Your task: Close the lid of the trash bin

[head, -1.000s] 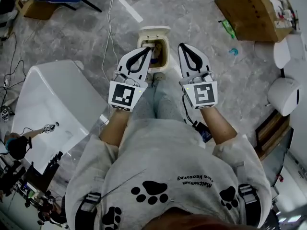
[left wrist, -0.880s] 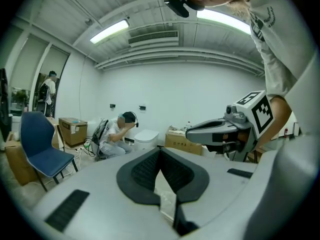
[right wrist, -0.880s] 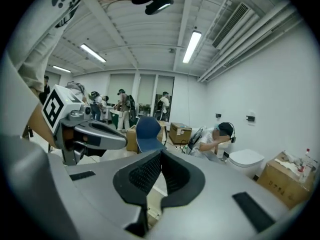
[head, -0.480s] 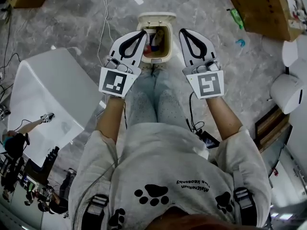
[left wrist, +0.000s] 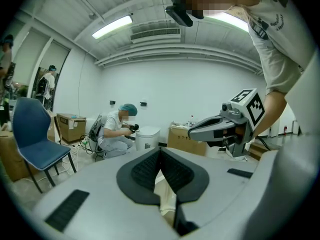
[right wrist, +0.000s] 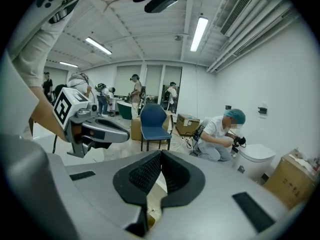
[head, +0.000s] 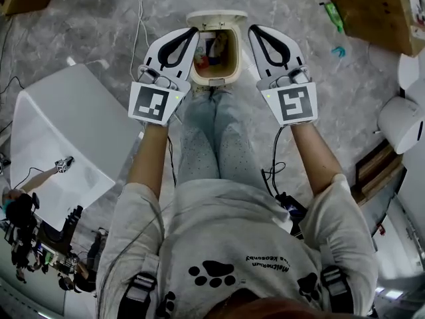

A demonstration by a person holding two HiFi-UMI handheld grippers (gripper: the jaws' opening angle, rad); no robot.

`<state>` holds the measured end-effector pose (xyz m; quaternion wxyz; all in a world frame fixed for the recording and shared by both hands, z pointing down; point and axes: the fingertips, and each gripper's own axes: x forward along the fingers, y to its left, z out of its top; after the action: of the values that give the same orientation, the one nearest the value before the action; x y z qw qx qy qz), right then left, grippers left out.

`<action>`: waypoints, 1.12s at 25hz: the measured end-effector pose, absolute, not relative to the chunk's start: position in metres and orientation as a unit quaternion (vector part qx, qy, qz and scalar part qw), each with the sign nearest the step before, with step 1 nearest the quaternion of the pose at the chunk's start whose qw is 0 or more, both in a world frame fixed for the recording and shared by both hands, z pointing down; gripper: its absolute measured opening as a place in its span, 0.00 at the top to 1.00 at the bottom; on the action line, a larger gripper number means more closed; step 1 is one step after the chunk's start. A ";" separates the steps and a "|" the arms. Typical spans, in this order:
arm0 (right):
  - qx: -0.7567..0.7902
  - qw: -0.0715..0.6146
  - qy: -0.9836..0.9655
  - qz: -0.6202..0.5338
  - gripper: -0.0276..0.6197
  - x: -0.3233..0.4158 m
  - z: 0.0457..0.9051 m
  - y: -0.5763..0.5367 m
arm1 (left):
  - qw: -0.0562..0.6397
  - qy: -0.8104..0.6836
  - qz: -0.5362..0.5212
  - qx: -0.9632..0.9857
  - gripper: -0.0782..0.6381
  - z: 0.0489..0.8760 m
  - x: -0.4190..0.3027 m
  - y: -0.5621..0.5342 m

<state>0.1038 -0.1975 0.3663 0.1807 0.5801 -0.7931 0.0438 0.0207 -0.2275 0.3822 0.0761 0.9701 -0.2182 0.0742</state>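
The trash bin stands on the grey marbled floor, just ahead of the person's knees. It is cream-coloured and open, and a few colourful scraps show inside. Its lid is tipped back at the far side.

From the head view the bin lies between the two tongs. The left tongs run along its left rim and the right tongs lie just off its right rim. Both point away from the person, with their tips level with the far end of the opening, short of the lid. Whether either touches the bin cannot be told from above.

Each gripper view shows its ribbed black pads pressed together with nothing held between them. A sliver of the cream bin shows below them.
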 end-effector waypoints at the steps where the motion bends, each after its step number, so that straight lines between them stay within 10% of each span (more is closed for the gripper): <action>1: 0.576 0.189 -0.794 0.040 0.91 0.107 0.376 -0.201 | 0.074 -0.216 0.075 0.971 0.86 0.389 0.023 -0.231; 28: 0.490 0.276 -0.820 0.107 0.83 0.131 0.510 -0.231 | 0.055 -0.168 0.187 0.966 0.86 0.517 0.043 -0.264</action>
<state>0.1311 -0.2309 0.5103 0.2762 0.4902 -0.8198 0.1068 0.0433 -0.2636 0.5166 0.0550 0.9662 -0.1683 0.1872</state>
